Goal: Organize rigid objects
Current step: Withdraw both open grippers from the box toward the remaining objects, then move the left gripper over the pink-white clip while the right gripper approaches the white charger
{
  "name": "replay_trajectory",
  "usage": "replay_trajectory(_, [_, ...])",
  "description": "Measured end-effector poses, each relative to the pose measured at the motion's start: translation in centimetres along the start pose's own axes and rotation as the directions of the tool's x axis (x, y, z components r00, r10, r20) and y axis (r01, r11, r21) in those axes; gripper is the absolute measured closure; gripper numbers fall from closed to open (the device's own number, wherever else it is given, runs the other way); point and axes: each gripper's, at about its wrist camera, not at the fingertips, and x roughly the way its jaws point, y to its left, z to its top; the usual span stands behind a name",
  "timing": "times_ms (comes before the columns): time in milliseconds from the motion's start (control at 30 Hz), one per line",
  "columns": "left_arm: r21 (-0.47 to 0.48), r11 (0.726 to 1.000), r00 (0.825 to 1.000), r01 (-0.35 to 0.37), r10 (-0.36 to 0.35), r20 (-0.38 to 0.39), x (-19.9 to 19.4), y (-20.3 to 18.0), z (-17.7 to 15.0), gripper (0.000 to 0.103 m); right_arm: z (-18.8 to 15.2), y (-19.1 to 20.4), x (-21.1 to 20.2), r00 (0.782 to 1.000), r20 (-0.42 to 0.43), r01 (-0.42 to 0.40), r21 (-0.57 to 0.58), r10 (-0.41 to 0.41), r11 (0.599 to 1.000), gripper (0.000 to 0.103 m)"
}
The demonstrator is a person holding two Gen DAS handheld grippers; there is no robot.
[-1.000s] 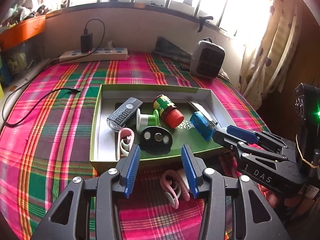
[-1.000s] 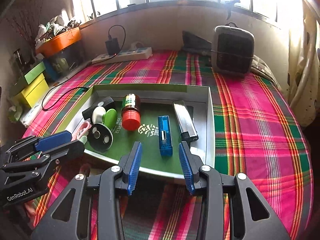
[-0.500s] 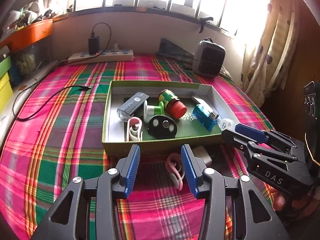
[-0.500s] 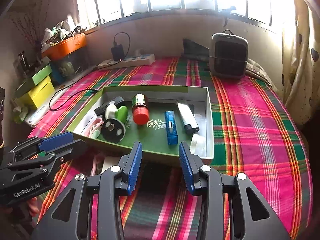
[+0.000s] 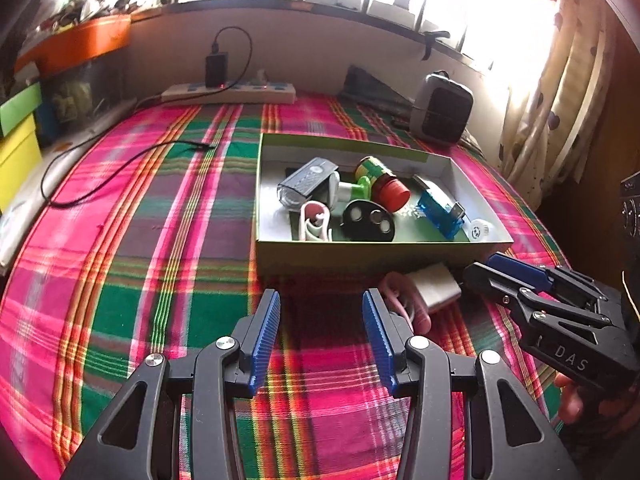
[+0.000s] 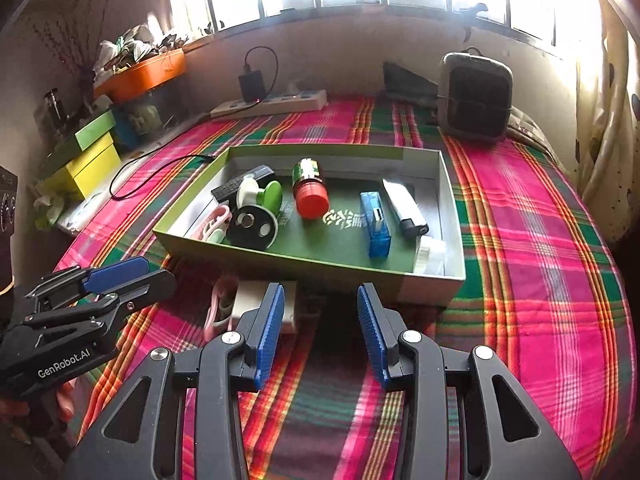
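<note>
A green box [image 5: 360,250] [image 6: 304,260] on the plaid cloth holds several rigid items: a grey lamp [image 5: 308,184], a red-capped bottle [image 6: 310,192], a blue stick [image 6: 374,224], a black disc [image 5: 366,220] and a silver lighter [image 6: 404,208]. In front of the box, on the cloth, lie a pink clip [image 6: 218,308] [image 5: 404,304] and a white block [image 5: 434,286] [image 6: 250,300]. My left gripper [image 5: 322,312] [image 6: 156,272] hovers open and empty short of the box. My right gripper [image 6: 320,300] [image 5: 486,270] is open and empty too, beside the white block.
A power strip [image 5: 228,94] with a charger lies at the back, and a black cable [image 5: 120,168] trails left of the box. A grey heater [image 6: 476,96] stands at the back right. Yellow and green boxes [image 6: 88,156] sit at the left edge.
Both grippers have drawn back from the box, which now looks farther off. The pink clip, earlier between my left fingers, now lies ahead and to the right of them.
</note>
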Motion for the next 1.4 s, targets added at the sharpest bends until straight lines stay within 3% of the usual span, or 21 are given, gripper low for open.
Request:
replay_trajectory(733, [-0.032,0.998,0.998,0.056,-0.056,-0.001,-0.2,1.0,-0.4,0.06,0.0,3.2,1.9,0.998,-0.054,-0.015,-0.02,0.014,1.0,0.063])
replay_trajectory(767, [-0.032,0.998,0.998,0.056,-0.056,-0.001,-0.2,1.0,-0.4,0.06,0.0,3.2,2.0,0.998,-0.055,-0.011,-0.023,0.01,1.0,0.062])
replay_trajectory(867, [-0.035,0.998,0.998,0.056,-0.056,-0.002,-0.2,1.0,-0.4,0.06,-0.1,3.5,2.3,0.998,-0.07,-0.002,-0.031,0.0,1.0,0.044])
replay_trajectory(900, [-0.036,0.998,0.998,0.057,-0.057,-0.002,-0.2,1.0,-0.4,0.06,-0.2,3.6,2.4,0.997,-0.073,-0.004,-0.031,0.002,0.999,0.043])
replay_trajectory(1400, [-0.032,0.998,0.998,0.06,-0.06,-0.008,0.0,1.0,-0.4,0.06,-1.1,0.9,1.7,0.992,-0.088,0.091,0.021,-0.089,0.996,0.043])
